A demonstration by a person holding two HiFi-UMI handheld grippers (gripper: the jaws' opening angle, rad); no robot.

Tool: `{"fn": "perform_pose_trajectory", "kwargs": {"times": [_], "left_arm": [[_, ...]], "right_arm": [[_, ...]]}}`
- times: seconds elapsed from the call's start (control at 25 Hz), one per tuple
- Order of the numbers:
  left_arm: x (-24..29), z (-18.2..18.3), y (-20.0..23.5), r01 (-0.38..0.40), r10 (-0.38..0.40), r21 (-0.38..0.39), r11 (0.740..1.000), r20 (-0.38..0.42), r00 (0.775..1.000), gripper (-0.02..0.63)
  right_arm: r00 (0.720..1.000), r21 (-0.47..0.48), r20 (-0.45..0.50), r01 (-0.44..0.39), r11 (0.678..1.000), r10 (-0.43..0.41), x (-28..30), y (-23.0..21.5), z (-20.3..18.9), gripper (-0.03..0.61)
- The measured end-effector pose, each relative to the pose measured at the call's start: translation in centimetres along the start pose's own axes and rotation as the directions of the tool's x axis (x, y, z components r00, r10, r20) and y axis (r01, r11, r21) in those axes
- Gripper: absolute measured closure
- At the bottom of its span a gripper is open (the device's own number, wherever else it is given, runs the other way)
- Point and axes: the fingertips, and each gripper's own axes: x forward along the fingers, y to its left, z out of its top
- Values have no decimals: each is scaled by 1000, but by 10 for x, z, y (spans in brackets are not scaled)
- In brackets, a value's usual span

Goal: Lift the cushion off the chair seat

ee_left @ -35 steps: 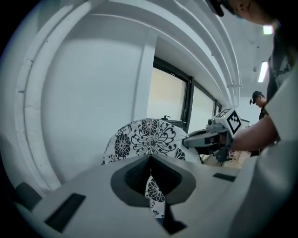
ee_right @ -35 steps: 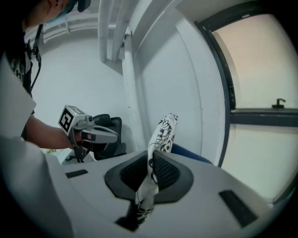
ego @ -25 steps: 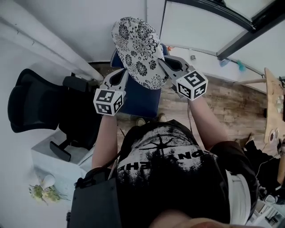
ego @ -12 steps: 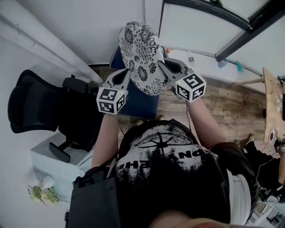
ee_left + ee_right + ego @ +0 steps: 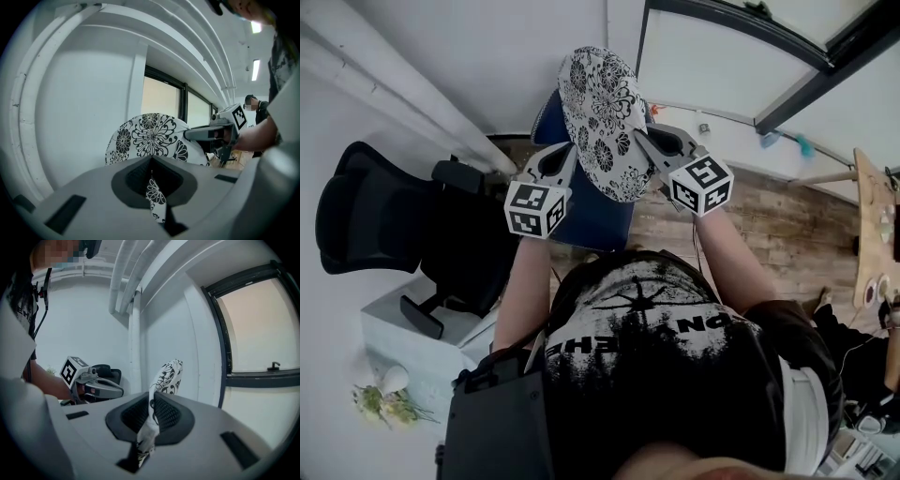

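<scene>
You are holding the cushion [image 5: 602, 122] up w/ both grippers, clear of the blue chair [image 5: 598, 223] below it. L gripper [image 5: 569, 153] is clamping the cushion's left edge, w/ patterned fabric pinched betw. its closed jaws. R gripper [image 5: 643, 141] is clamping the right edge the same way. Cushion is standing tilted on edge, near the white wall [image 5: 487, 56].
</scene>
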Motion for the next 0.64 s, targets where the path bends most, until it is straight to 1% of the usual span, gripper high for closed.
{"fn": "perform_pose_trajectory", "kwargs": {"times": [0.2,0.44,0.64], "left_arm": [[3,-1,-2,-4,4,-13,1000,3,1000,598],[4,-2,-2,-18,18,10,1000,-5,1000,598],[10,0,-3,-23,23,3,1000,9,1000,598]], "right_arm": [[1000,-11,4,-18,1000,18,1,-1,1,541],[1000,-23,11,-25,999,25,2,-2,1,543],[1000,-33,6,-28,999,29,2,-8,1,543]]}}
